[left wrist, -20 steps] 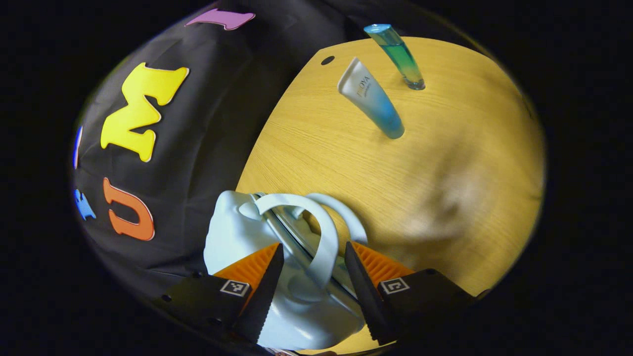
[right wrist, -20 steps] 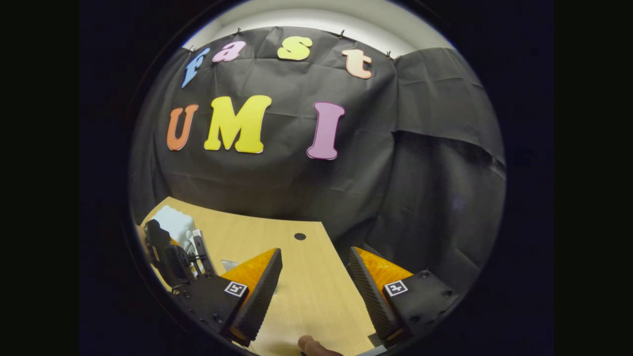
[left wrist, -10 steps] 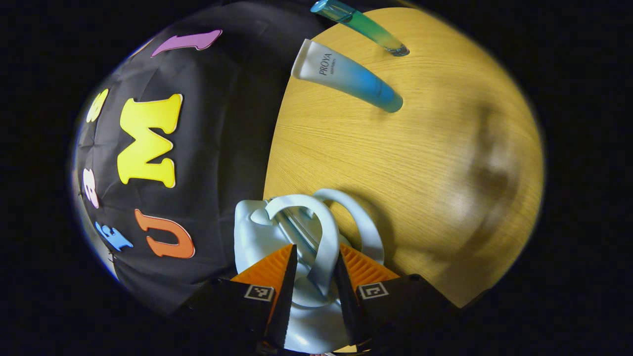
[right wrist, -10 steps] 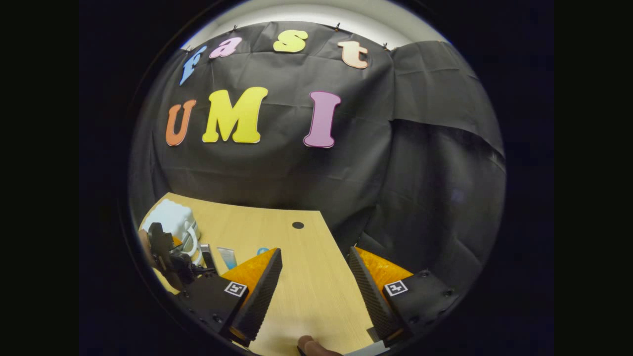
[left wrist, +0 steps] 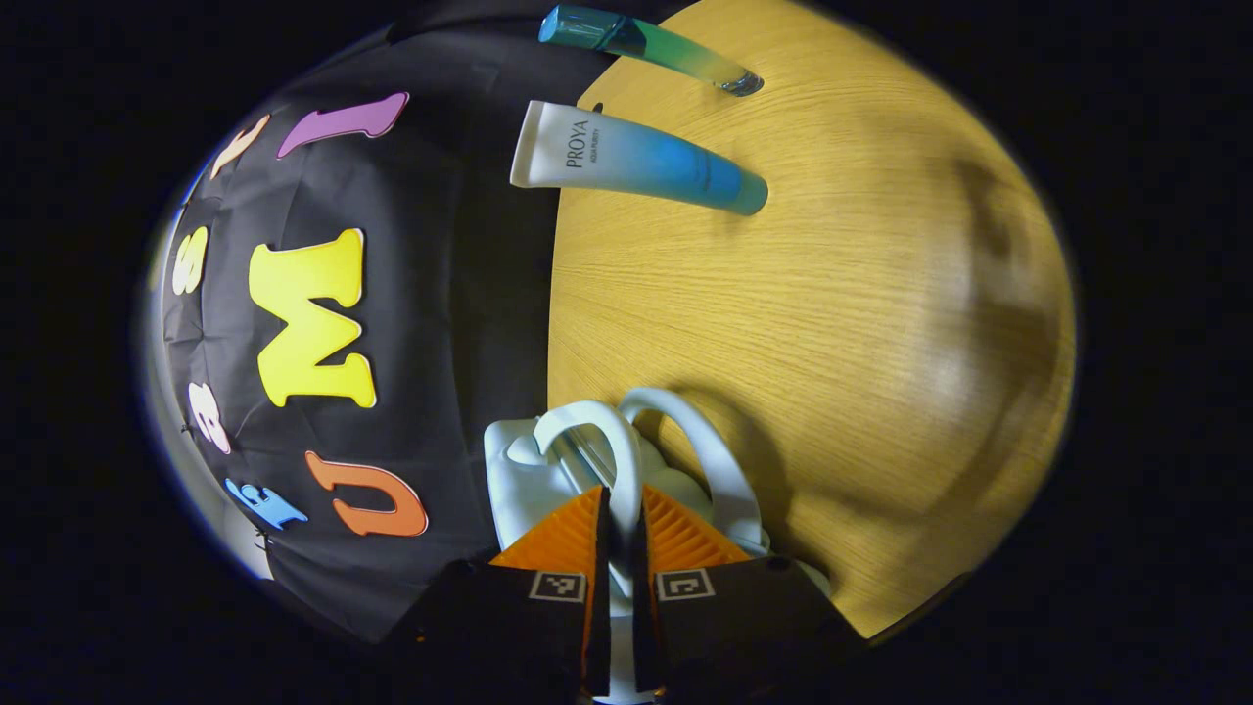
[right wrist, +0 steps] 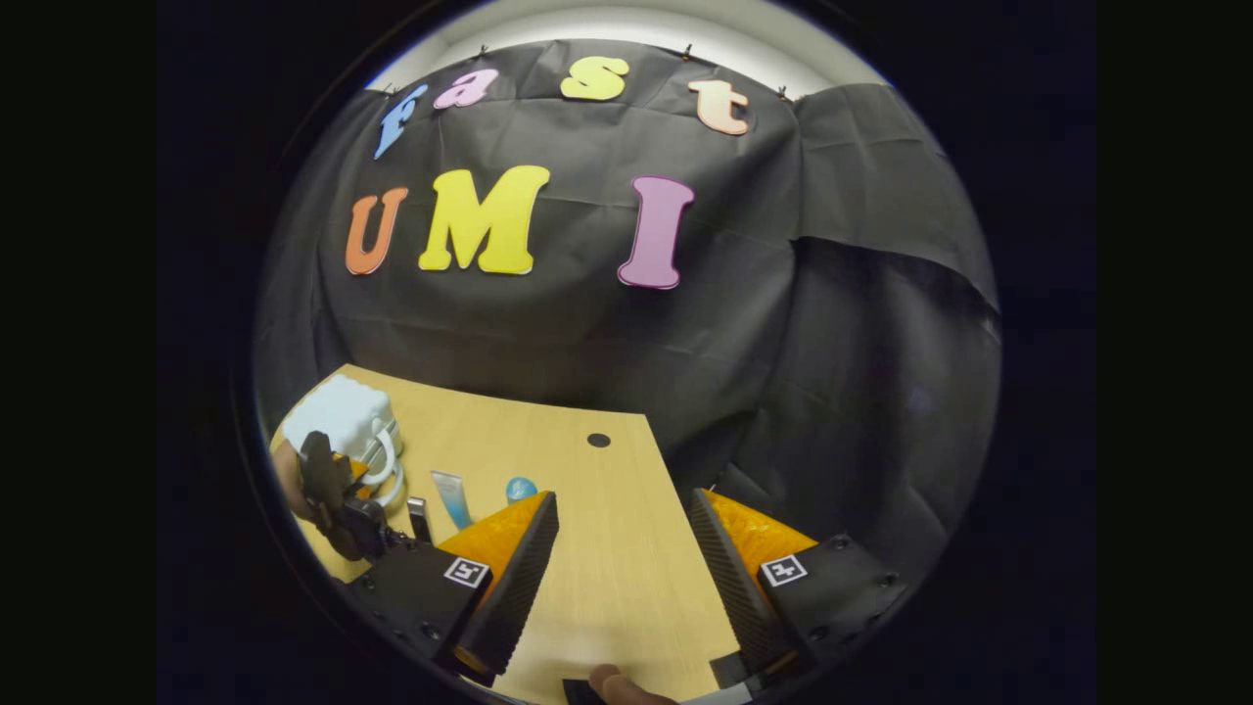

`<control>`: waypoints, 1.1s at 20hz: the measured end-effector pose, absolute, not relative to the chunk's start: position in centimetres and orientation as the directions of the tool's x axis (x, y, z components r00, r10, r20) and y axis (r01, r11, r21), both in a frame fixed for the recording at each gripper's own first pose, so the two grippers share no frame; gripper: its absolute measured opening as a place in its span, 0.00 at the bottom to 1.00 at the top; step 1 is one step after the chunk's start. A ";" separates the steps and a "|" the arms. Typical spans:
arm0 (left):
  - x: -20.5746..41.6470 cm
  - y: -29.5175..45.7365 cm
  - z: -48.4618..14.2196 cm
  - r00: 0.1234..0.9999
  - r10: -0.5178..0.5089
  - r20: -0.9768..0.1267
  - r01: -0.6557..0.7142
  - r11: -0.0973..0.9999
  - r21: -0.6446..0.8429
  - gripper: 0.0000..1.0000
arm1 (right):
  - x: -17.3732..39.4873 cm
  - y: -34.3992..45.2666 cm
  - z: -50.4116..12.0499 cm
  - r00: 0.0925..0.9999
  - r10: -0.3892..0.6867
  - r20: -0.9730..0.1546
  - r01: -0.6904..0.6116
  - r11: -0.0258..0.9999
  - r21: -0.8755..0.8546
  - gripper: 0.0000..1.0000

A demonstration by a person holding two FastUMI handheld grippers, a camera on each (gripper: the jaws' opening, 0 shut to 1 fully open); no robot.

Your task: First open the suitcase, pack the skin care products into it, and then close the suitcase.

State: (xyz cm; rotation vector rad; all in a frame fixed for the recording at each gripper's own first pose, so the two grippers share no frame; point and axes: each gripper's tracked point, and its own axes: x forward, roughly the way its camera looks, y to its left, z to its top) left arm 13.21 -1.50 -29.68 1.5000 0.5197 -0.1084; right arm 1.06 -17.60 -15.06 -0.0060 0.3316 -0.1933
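Note:
A small pale blue suitcase (left wrist: 519, 470) lies closed on the wooden table (left wrist: 832, 294), just in front of my left gripper (left wrist: 620, 499). That gripper is shut on one of its two looped handles (left wrist: 597, 431); the other handle (left wrist: 710, 460) hangs free beside it. A white-and-blue tube (left wrist: 636, 162) and a green-blue bottle (left wrist: 646, 49) stand farther along the table. In the right gripper view, my right gripper (right wrist: 622, 509) is open above the table with nothing between its fingers. The suitcase (right wrist: 343, 416), the left gripper (right wrist: 338, 499), the tube (right wrist: 452, 497) and the bottle (right wrist: 521, 488) sit to its left.
The booth's black cloth wall (right wrist: 587, 343) hangs close behind the table's back edge. A round cable hole (right wrist: 598, 441) sits near the table's back right corner. A person's fingertip (right wrist: 612, 682) shows at the bottom of the right gripper view.
My left gripper's fingers have closed from wide apart onto the suitcase handle, and the gripper has rolled as it closed. The right gripper has stayed open and barely shifted.

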 end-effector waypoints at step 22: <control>10.7 6.4 -13.9 0.961 0.091 -0.261 0.132 0.677 0.724 0.03 | 5.1 -6.8 -6.6 0.978 -0.101 -0.181 0.085 0.992 -0.094 0.82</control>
